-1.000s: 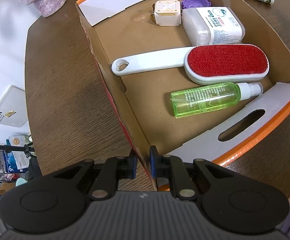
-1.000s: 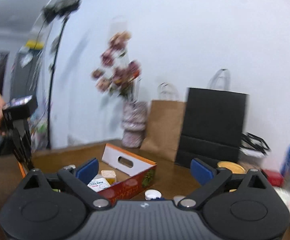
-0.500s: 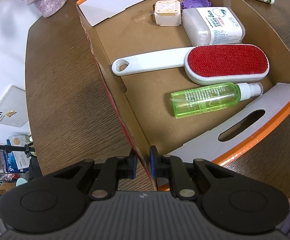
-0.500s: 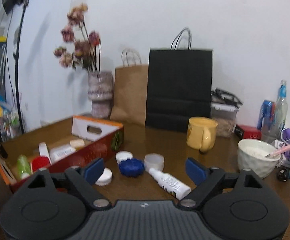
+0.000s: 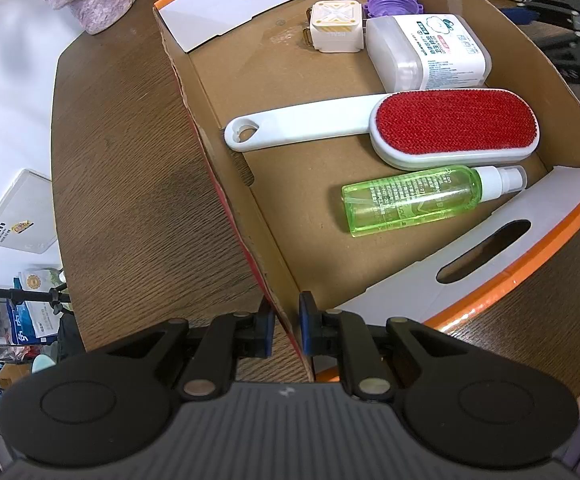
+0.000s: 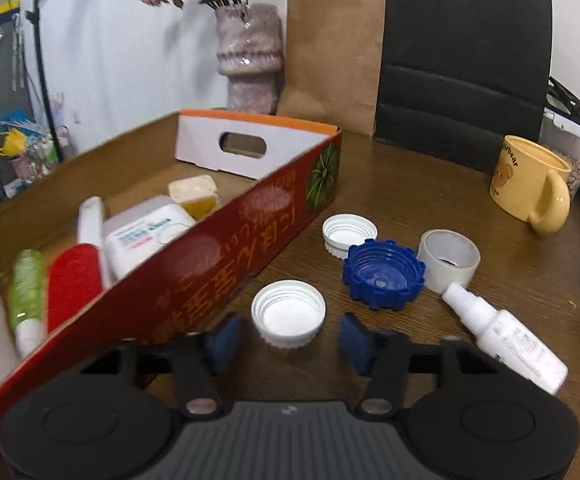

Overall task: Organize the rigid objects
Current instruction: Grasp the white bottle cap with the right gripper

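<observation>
An open cardboard box [image 5: 230, 184] sits on the wooden table. Inside lie a red lint brush [image 5: 433, 124], a green spray bottle [image 5: 413, 196], a white wipes pack [image 5: 429, 52], a cream square case [image 5: 335, 26] and a purple lid [image 5: 389, 4]. My left gripper [image 5: 286, 330] is shut on the box's near wall at its corner. In the right wrist view the box [image 6: 218, 264] is on the left. My right gripper [image 6: 290, 340] hangs low over the table, its jaws closing. A white cap [image 6: 288, 314] lies between the fingertips, and the pads are still apart from it.
Beside the box lie a second white cap [image 6: 349, 234], a blue lid [image 6: 383, 274], a tape roll [image 6: 447, 260] and a white spray bottle [image 6: 505, 344]. A yellow mug [image 6: 529, 184] stands at the right. A vase [image 6: 250, 60] and paper bags [image 6: 329, 60] line the back.
The right gripper has swung down from facing the wall to the tabletop beside the box, and its jaws have narrowed around the white cap. The left gripper has kept still.
</observation>
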Motion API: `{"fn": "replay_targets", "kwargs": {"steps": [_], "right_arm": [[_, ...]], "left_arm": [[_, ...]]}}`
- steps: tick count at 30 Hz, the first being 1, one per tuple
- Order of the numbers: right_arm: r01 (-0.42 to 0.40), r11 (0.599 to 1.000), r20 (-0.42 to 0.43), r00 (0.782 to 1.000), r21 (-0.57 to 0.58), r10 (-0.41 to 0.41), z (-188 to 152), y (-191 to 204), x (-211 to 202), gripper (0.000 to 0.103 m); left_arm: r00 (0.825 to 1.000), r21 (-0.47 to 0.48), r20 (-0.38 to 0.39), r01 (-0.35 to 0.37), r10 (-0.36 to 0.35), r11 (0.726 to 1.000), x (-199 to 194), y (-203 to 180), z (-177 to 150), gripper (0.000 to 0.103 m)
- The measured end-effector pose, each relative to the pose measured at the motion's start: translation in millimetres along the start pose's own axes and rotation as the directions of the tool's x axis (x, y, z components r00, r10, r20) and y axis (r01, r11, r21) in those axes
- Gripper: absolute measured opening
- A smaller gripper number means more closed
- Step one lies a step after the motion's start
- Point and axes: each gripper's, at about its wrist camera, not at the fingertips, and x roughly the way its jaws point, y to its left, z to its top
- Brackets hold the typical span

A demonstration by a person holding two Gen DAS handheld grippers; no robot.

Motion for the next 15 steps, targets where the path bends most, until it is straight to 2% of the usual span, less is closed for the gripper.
{"fn": "replay_targets", "kwargs": {"steps": [3,7,10,15], "right_arm": [[-0.021,0.999,0.016,1.0,0.026,0.02,0,1,-1,0.039],[0.003,1.0,0.054,0.999,0.007,-0.003,-3,-1,-22,0.039],[-0.01,1.0,0.137,0.991,0.001,0.01,-10,-3,-56,0.039],[-0.044,0.999,0.282,0.958,-0.015,0.047,-36,-3,-126,0.039]], "left_arm": [[1.0,-0.001,0.001,0.0,0.0,1.0,0,0,0,0.013],[1.0,-0.001,0.001,-0.003,0.003,1.0,0,0,0,0.012],[1.0,-0.001,0.004,-0.005,0.005,1.0,0,0,0,0.012],[1.0,0.0,0.007,-0.006,0.006,1.0,-1,-1,0,0.012]]}}
